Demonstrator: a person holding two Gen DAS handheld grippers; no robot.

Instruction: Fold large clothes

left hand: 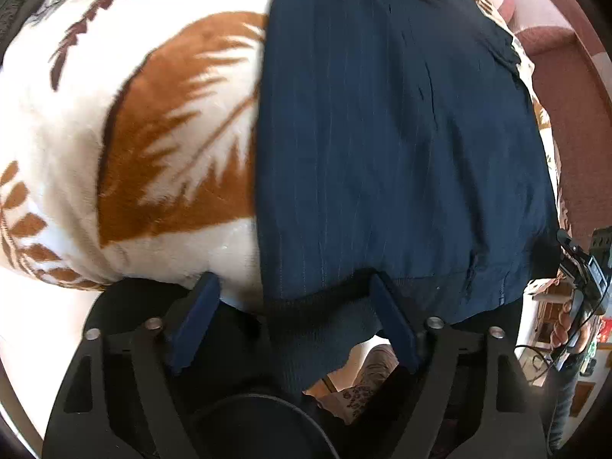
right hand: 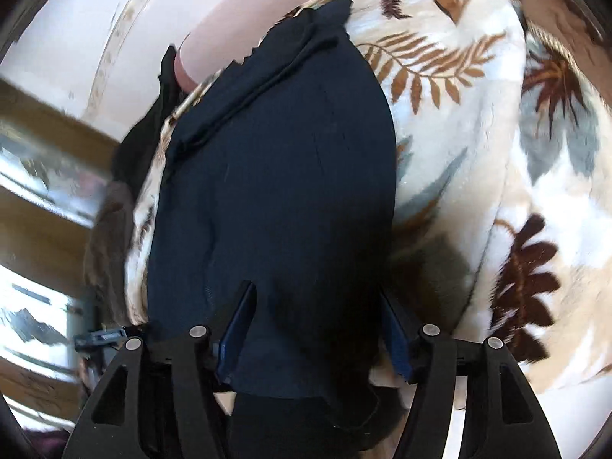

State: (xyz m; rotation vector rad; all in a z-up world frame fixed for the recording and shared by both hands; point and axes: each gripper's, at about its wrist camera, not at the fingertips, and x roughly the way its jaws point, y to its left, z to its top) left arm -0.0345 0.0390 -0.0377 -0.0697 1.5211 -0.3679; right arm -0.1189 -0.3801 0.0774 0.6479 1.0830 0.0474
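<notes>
The navy garment (left hand: 401, 134) lies stretched ahead of both grippers on the leaf-print blanket (left hand: 114, 114), its near edge between their spread fingers. Left gripper (left hand: 294, 287) and right gripper (right hand: 317, 298) stand apart, gripping nothing; further folds seem left

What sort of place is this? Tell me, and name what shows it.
Probably a home bedroom or living room. A plush white blanket with brown leaf prints covers a soft surface, a dark navy pinstriped garment lies on it, and a pink cushion sits beyond.
</notes>
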